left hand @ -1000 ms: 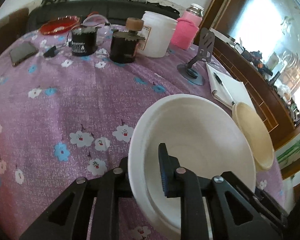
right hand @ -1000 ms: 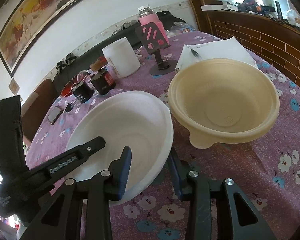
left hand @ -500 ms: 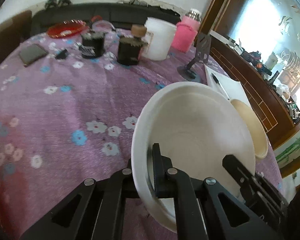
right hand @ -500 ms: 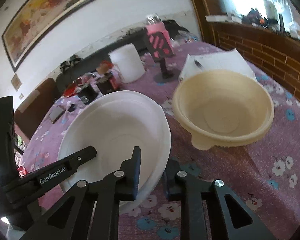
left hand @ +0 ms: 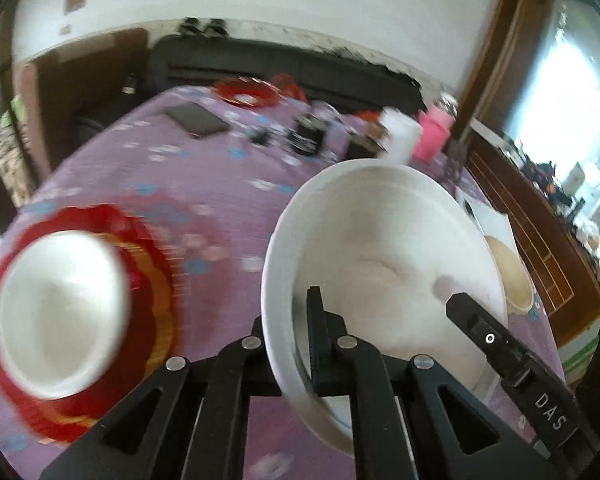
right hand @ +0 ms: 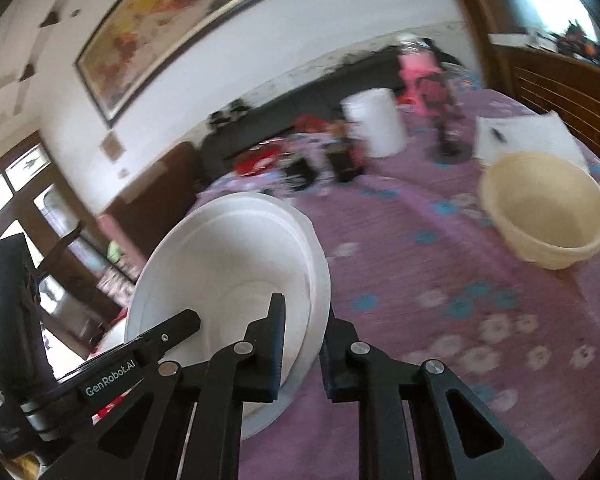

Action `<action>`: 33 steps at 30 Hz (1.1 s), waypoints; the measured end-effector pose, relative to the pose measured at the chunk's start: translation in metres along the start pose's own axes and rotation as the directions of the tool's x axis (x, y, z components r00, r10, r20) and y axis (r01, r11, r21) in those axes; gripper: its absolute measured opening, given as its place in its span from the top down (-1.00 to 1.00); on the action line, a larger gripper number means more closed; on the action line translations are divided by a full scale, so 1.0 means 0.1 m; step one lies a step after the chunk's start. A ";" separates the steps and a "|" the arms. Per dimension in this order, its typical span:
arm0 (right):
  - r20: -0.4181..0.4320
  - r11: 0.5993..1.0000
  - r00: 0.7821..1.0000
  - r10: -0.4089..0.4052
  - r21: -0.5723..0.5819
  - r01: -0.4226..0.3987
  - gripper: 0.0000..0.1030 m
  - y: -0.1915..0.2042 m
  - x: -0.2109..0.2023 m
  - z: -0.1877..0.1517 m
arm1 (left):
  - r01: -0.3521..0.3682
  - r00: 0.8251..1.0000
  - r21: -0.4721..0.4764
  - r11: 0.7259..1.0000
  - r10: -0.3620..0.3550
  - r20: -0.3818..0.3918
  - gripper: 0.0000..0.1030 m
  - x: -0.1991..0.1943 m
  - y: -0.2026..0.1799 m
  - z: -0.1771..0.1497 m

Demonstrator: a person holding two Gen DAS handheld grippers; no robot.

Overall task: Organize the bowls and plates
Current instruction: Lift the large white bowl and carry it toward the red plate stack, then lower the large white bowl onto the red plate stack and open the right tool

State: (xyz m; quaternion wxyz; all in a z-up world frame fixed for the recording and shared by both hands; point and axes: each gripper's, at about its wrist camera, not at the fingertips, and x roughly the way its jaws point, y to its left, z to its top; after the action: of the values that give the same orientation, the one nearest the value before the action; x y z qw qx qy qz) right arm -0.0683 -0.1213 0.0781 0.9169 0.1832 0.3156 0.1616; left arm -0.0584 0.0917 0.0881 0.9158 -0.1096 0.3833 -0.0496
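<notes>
Lifted since a second ago, the white bowl [left hand: 384, 256] now hangs tilted above the surface [left hand: 220, 184], where before it sat low beside the cream bowl [right hand: 544, 208]; the cream one is now well apart, toward 2 o'clock in the right wrist view. Purple flowered cloth covers the surface. In the left wrist view, a red plate [left hand: 152, 280] carrying a smaller white bowl [left hand: 56, 308] has come into sight at 9 o'clock, blurred. Both grippers hold the white bowl by opposite rims. The left gripper [left hand: 290, 340] has its fingers closed nearly together on the rim, one finger inside the bowl and one outside. The right gripper [right hand: 302, 344] pinches the far rim the same way, its fingers narrowly spaced with the bowl wall between them. At 12 o'clock, toward the far edge of the surface, stand a white tub [right hand: 374, 124], a pink container [left hand: 434, 138] and dark jars [left hand: 308, 138], with a phone [left hand: 196, 120] lying at 11 o'clock.
</notes>
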 end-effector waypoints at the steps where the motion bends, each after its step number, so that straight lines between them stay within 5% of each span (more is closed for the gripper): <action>1: -0.003 1.000 1.000 0.009 -0.019 -0.009 0.67 0.11 -0.01 -0.01 | -0.012 1.000 -0.014 1.000 0.012 0.010 0.87 -0.10 0.10 -0.01; 14: -0.160 0.966 0.982 0.098 -0.222 -0.132 0.67 1.65 0.61 -0.28 | -0.227 0.971 -0.194 0.954 0.237 0.027 0.84 -0.72 1.42 -0.12; 21: -0.262 0.972 0.962 0.078 -0.193 -0.132 0.67 1.82 1.06 -0.38 | -0.262 0.965 -0.225 0.938 0.258 -0.048 0.84 -0.51 1.79 -0.11; 30: -0.281 0.977 0.959 0.041 -0.191 -0.098 0.67 1.80 1.22 -0.39 | -0.273 0.962 -0.224 0.936 0.268 -0.051 0.84 -0.39 1.86 -0.05; 33: -0.286 0.976 0.958 0.029 -0.198 -0.088 0.67 1.81 1.25 -0.39 | -0.268 0.963 -0.242 0.933 0.264 -0.049 0.63 -0.42 1.91 -0.05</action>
State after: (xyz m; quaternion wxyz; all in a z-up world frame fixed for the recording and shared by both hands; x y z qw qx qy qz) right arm -0.0321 0.0986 0.0631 0.8716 0.0705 0.4186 0.2453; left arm -0.0898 0.2838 0.0682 0.8903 -0.1690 0.4050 0.1218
